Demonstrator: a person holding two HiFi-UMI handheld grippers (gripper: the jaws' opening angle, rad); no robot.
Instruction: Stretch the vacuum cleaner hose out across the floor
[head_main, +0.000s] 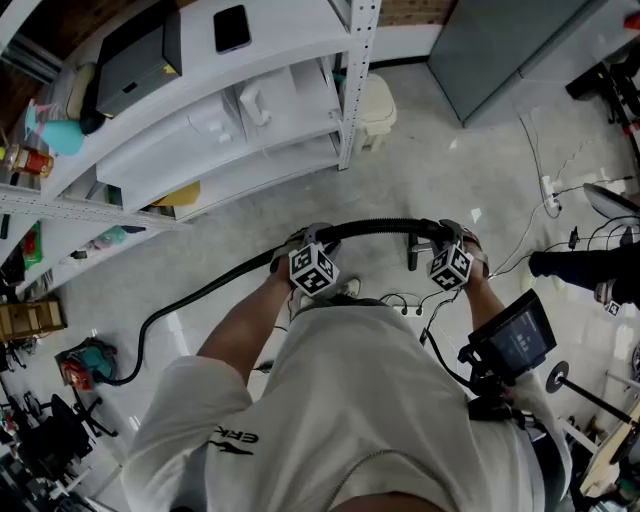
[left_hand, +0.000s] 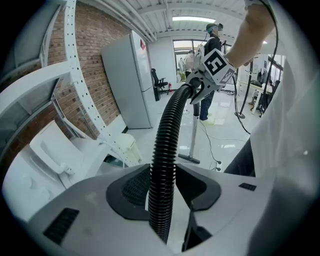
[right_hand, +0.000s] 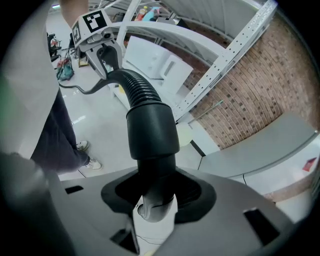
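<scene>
My left gripper (left_hand: 162, 200) grips black bumpy hose (left_hand: 167, 145); my right gripper (right_hand: 155, 200) grips its smooth end piece (right_hand: 151, 131); rest lies on floor (head_main: 450, 170)

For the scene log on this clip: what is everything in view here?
hose: one, black, ribbed; runs from the floor at lower left up to both tongs
machine at the hose's far end: one, red and teal; floor, lower left
shelving: one, white; upper left
flat device: one, dark; top shelf
bin: one, cream; floor beside the shelving post
cabinet: one, grey; upper right
screen: one, black; on a stand at the person's right
person's shirt: one, white; bottom centre
left tongs: one, grey; closed on the ribbed hose
right tongs: one, grey; closed on the hose's smooth end piece
</scene>
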